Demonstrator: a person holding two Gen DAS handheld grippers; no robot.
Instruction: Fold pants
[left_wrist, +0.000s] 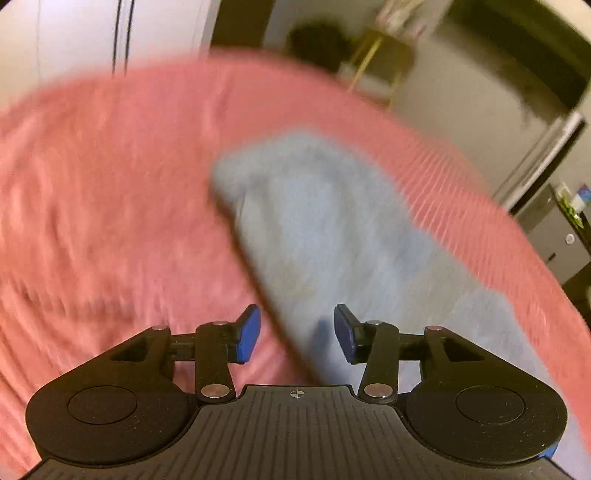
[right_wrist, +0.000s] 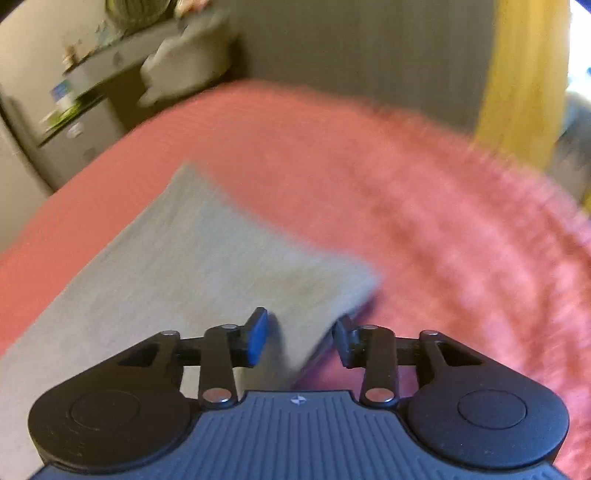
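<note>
Left hand-held gripper (left_wrist: 297, 334): jaws wide, nothing held, straddling left edge of pants (left_wrist: 332, 229), likely lined up to pinch that edge. Pants lie flat on pink bed cover (left_wrist: 110, 184), grey, apparently already partly folded. Right hand-held gripper (right_wrist: 299, 338): jaws wide, empty, over near right corner of pants (right_wrist: 192, 266), probably for matching grasp. Views blurred.

One pants (left_wrist: 332, 236), one bedspread (left_wrist: 110, 184), two hand-held grippers; blurred, likely.
</note>
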